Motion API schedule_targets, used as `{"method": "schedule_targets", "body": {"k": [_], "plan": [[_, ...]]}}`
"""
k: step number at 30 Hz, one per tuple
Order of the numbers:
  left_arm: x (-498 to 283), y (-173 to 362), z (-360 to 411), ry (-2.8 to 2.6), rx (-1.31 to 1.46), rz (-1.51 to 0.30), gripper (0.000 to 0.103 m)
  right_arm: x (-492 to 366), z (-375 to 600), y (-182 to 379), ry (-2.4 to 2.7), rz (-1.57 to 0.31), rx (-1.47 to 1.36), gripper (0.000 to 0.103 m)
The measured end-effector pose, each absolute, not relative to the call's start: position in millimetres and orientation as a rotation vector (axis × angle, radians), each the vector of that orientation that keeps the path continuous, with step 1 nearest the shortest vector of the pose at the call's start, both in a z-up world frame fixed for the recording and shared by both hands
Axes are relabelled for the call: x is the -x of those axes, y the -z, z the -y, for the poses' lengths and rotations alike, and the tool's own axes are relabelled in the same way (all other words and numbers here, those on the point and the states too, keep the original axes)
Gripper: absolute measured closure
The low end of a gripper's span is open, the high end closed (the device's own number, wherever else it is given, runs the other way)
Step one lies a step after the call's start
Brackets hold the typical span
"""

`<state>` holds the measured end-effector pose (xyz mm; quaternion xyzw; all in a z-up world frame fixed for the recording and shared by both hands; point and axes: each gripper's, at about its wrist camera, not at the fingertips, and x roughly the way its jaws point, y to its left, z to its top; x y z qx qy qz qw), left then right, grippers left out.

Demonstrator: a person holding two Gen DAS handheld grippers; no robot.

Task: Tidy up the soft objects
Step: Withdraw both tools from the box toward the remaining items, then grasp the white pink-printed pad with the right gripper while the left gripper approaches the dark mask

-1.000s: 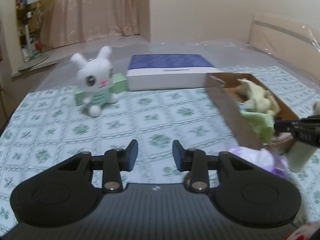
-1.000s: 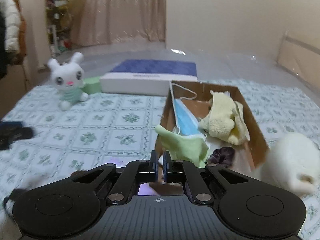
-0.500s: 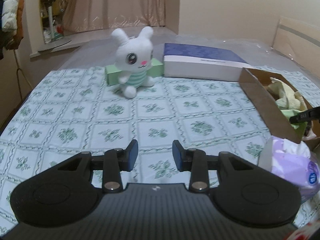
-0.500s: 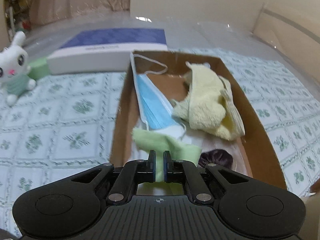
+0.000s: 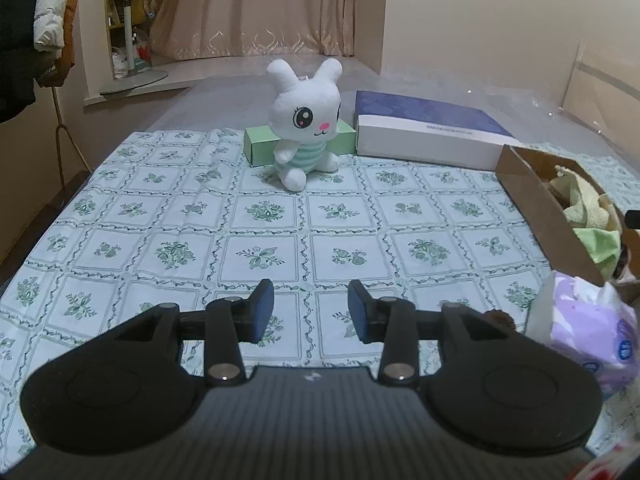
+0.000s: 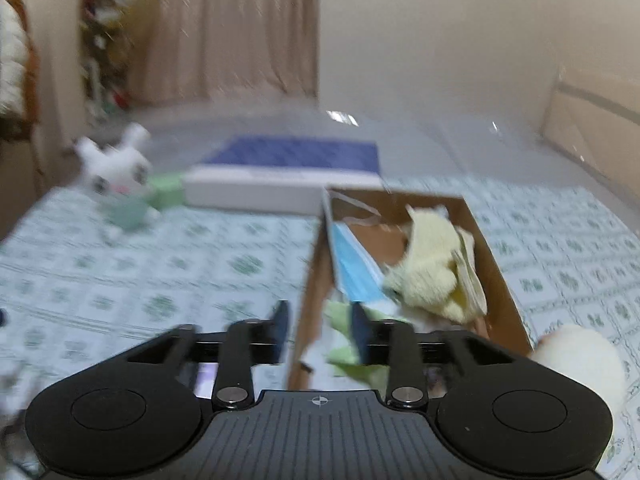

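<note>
A white bunny plush [image 5: 308, 120] sits upright on the patterned bedspread, well ahead of my left gripper [image 5: 310, 300]. Its jaws are opening with nothing between them. The right wrist view is blurred. My right gripper [image 6: 319, 320] hangs over the near left wall of the cardboard box [image 6: 496, 272], jaws opening. The green cloth [image 6: 340, 316] lies in the box by the right finger, and neither pad presses on it. A yellow plush [image 6: 428, 276] and a blue face mask [image 6: 352, 264] also lie inside. The box [image 5: 532, 196] shows at the right of the left wrist view.
A purple tissue pack [image 5: 588, 332] lies beside the box's near corner. A round white plush [image 6: 580, 356] rests to the right of the box. Behind the bunny stand a small green box [image 5: 260, 144] and a flat blue-and-white box [image 5: 424, 128].
The right gripper was shut on the green cloth; its jaws have come apart and the cloth lies in the box. The left gripper swung toward the bunny, jaws slightly wider.
</note>
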<state>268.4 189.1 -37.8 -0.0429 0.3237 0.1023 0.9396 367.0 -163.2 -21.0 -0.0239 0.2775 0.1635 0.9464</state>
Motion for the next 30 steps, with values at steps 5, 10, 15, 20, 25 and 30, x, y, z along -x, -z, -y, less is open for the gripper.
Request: {"method": "schedule_targets", "body": {"k": [5,10,15,20,25,30], "plan": [[-241.8,25.2,-185.9,-0.203,0.085,-0.646,0.064,-314.5,169.0,2.6,-0.418,-0.499,0.022,0.047],[-210.1,16.4,-179.0,-0.193,0.075,-0.644,0.064,-270.9,180.2,5.1,-0.489,-0.535,-0.011,0.047],[-176.0,13.0,-171.8,-0.199,0.068,-0.654,0.059,-240.4,184.7,15.0,-0.538,-0.602,-0.04,0.047],[-146.4,19.7,-169.6,-0.214,0.086,-0.684,0.058,-212.5,184.9,29.7,-0.561,-0.652,-0.015,0.047],[-121.4,37.0,-164.4,-0.217,0.115,-0.723,0.058,-191.9,183.2,52.4,-0.587,-0.711,0.014,0.047],[-104.3,54.2,-154.2,-0.195,0.139,-0.762,0.058,-178.3,178.7,75.8,-0.62,-0.775,0.03,0.047]]}}
